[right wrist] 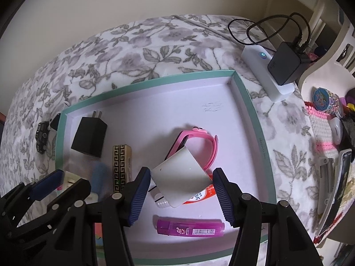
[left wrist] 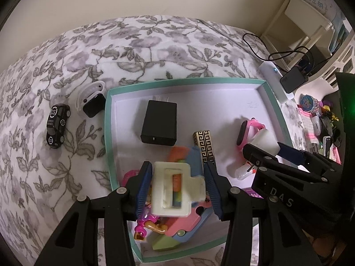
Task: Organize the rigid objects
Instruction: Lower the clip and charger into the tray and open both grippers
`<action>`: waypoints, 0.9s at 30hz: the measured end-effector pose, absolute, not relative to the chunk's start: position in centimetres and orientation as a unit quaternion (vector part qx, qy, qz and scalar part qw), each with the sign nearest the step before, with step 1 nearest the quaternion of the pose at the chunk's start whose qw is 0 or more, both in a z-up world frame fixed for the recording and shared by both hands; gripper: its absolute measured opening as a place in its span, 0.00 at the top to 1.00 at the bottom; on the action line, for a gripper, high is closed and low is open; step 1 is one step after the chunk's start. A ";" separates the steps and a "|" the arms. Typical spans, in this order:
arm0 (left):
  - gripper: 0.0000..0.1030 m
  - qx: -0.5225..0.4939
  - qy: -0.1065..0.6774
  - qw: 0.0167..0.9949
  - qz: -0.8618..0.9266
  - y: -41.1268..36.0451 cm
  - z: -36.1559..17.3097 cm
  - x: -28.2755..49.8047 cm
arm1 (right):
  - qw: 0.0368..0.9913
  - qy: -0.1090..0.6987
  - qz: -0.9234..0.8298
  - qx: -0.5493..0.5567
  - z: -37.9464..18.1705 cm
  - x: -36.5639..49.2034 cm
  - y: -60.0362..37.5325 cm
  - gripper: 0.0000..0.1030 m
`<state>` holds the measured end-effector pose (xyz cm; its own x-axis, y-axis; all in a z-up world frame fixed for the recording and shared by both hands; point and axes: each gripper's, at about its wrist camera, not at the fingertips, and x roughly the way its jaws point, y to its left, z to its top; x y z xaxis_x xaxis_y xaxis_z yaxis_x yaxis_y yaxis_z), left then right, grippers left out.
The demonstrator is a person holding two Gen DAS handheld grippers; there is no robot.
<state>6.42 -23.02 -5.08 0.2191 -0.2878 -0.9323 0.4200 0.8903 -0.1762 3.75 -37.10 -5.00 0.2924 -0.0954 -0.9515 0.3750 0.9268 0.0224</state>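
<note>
My left gripper (left wrist: pixel 177 190) is shut on a cream rectangular hair clip (left wrist: pixel 173 188), held over a pile of colourful toys in the near corner of a shallow teal-rimmed box (left wrist: pixel 107 133). My right gripper (right wrist: pixel 182 192) is shut on a tilted white square block (right wrist: pixel 182 179), just above a pink watch (right wrist: pixel 199 141) and an orange tube. Also in the box lie a black charger plug (right wrist: pixel 89 139), a gold patterned case (right wrist: pixel 122 166) and a purple highlighter (right wrist: pixel 190 227). Left of the box, a black toy car (left wrist: pixel 56 128) and a white-strapped smartwatch (left wrist: pixel 91 99) rest on the floral blanket.
A white power strip (right wrist: pixel 266 77) with a black adapter and looped cables lies past the box's far right corner. To the right, a pink-trimmed mat (right wrist: pixel 319 128) carries several small items, beside a white basket. A wall stands behind the bed.
</note>
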 end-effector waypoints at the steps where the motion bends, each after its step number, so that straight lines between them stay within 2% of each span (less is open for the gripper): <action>1: 0.52 0.056 0.582 0.779 -0.229 -23.0 -5.0 6.4 | 0.795 0.575 -0.145 0.128 -5.0 3.7 -37.2 0.40; 17: 0.48 0.034 0.563 0.792 -0.233 -22.3 -2.6 6.6 | 0.829 0.524 -0.143 0.132 -1.3 3.4 -37.3 0.40; 27: 0.48 0.005 0.552 0.810 -0.201 -19.6 -1.4 8.0 | 0.834 0.519 -0.142 0.122 -1.0 3.4 -36.7 0.40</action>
